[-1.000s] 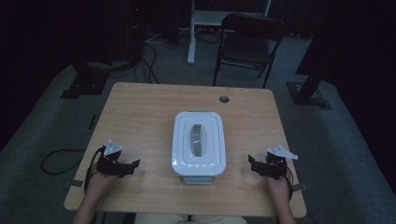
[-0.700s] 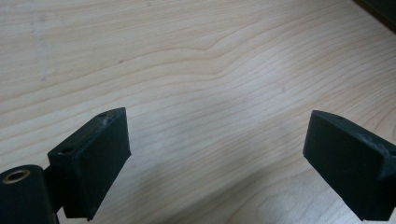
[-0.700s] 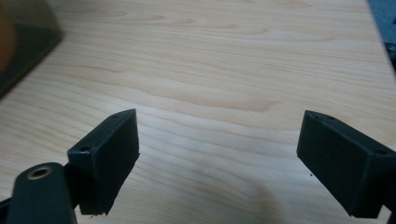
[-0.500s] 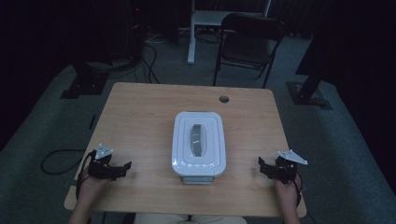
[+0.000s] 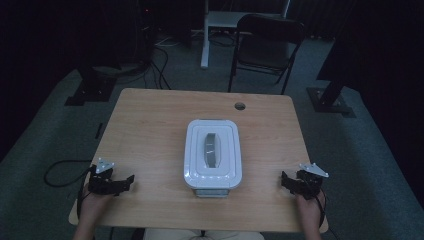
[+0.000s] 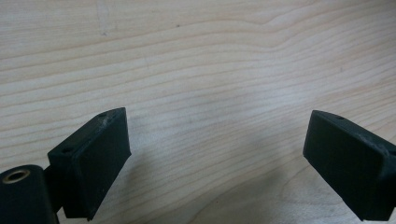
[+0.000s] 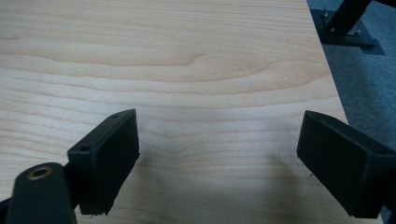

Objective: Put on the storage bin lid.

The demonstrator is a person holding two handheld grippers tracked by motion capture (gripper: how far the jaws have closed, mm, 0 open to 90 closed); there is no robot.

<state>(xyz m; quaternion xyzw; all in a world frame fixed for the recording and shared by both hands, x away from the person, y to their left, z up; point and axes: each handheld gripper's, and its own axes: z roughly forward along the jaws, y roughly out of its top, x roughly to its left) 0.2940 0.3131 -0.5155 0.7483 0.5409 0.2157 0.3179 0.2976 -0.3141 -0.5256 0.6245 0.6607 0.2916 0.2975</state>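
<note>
A white lidded box (image 5: pixel 213 154) with a grey handle (image 5: pixel 212 150) on its lid sits in the middle of the wooden table (image 5: pixel 150 125). My left gripper (image 5: pixel 131 180) rests near the table's front left corner, well left of the box. It is open (image 6: pixel 217 154), with bare wood between its jaws. My right gripper (image 5: pixel 283 181) sits near the front right corner, right of the box. It too is open (image 7: pixel 218 158), over bare wood.
A small round hole (image 5: pixel 240 106) is in the table near its far edge. A black folding chair (image 5: pixel 267 45) stands behind the table. Black stand bases (image 5: pixel 90 92) and cables lie on the carpet at both sides. The table's right edge (image 7: pixel 329 70) runs close to my right gripper.
Both hands have drawn back toward the front edge and outward, away from the box. The box has not moved.
</note>
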